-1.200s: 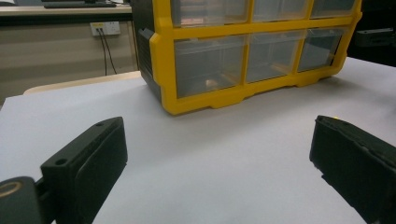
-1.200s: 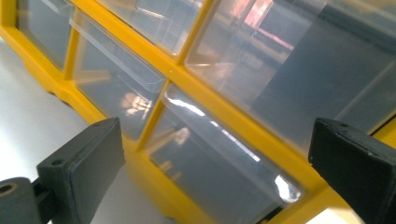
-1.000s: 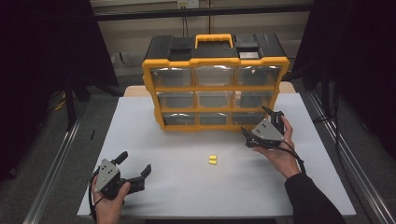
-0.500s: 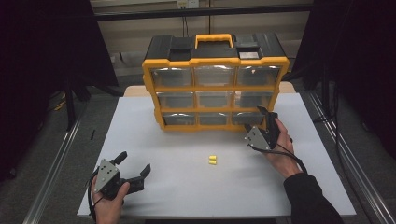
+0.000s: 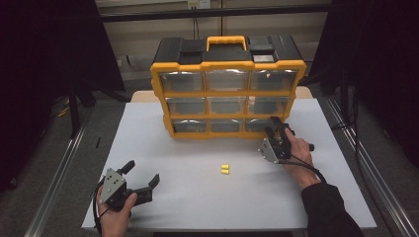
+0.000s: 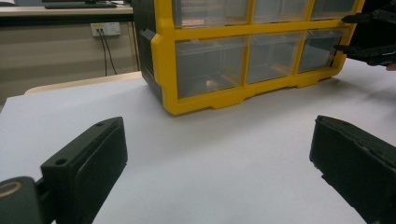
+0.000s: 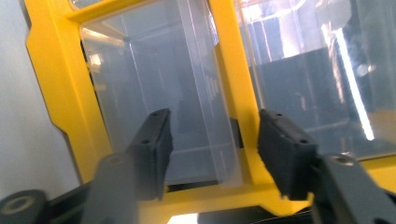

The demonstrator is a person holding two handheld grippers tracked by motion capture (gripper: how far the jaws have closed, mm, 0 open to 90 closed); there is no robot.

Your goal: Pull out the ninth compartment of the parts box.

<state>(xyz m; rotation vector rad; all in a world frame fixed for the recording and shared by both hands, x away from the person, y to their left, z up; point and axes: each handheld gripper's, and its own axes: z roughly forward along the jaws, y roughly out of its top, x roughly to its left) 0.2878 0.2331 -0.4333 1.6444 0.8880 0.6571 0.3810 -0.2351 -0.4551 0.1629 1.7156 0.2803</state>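
Plastic organizer on a matt white table

The organizer (image 5: 227, 84) has a glossy yellow plastic frame, a matt black plastic top and 9 clear, shiny plastic drawers (image 7: 159, 98). In front of it the table (image 5: 197, 197) looks smooth, pale and matt. The gripper (image 7: 212, 144) pads at its corner drawer are dull black, faintly grainy plastic.

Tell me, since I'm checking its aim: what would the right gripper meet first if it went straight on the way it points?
Probably the bottom-right drawer of the yellow organizer. The right gripper, its jaws just closing, straddles that drawer's clear front.
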